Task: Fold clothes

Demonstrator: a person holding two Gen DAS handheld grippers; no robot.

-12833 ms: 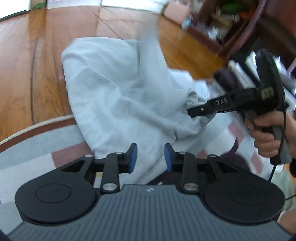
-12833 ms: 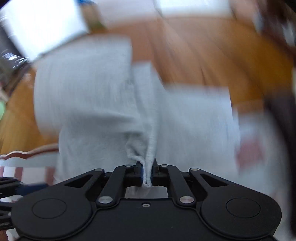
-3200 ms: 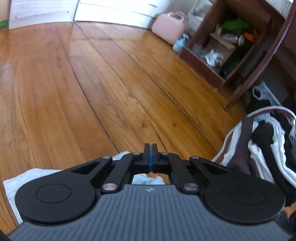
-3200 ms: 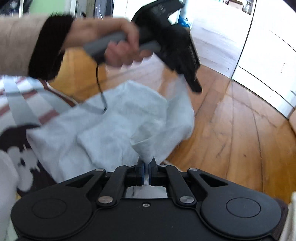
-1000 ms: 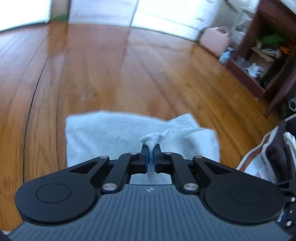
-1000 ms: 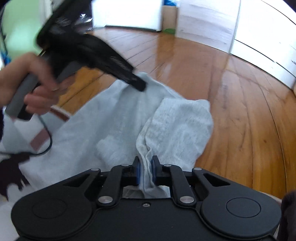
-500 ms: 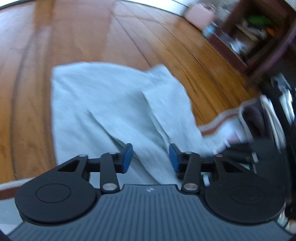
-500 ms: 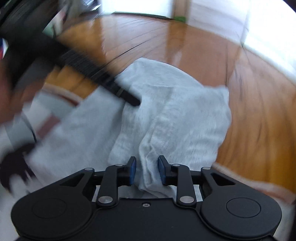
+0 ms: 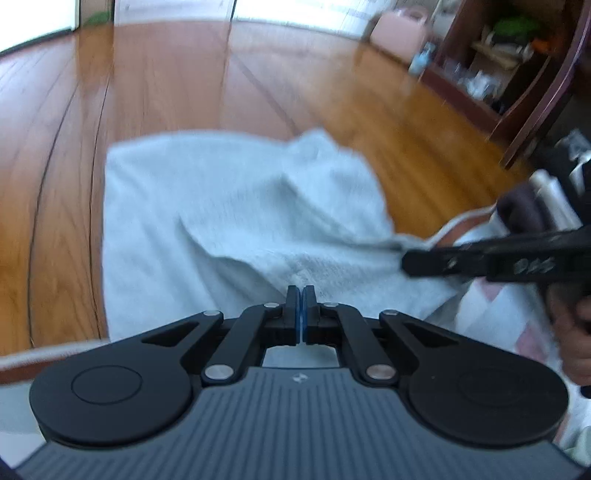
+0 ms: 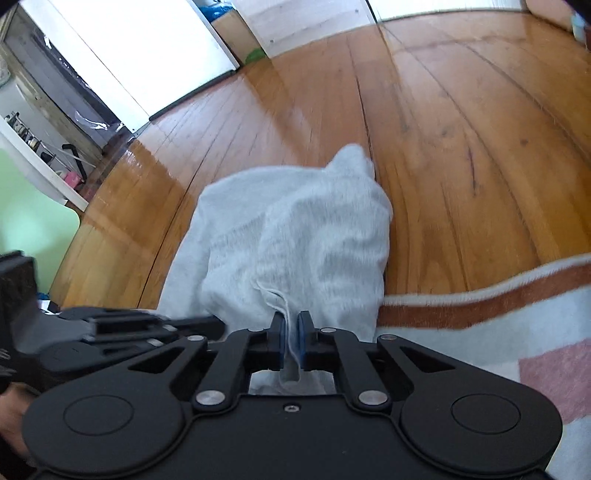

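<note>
A light grey garment (image 9: 236, 214) lies partly folded on the wooden floor, its near part over the rug edge; it also shows in the right wrist view (image 10: 303, 236). My left gripper (image 9: 300, 314) is shut at the garment's near edge; whether cloth sits between its pads is hidden. My right gripper (image 10: 291, 339) is shut on a thin edge of the garment that runs between its blue pads. The right gripper also shows in the left wrist view (image 9: 410, 258), at the garment's right edge. The left gripper shows in the right wrist view (image 10: 218, 326).
A patterned rug with a brown and white border (image 10: 480, 299) lies under the near side. A dark wooden shelf unit (image 9: 517, 74) and a pink bag (image 9: 399, 33) stand at the back right. A pile of other clothes (image 9: 546, 199) sits at the right.
Both grippers were open half a second ago and are shut now. The right one has closed on the garment's near edge. The left one has closed at the near edge.
</note>
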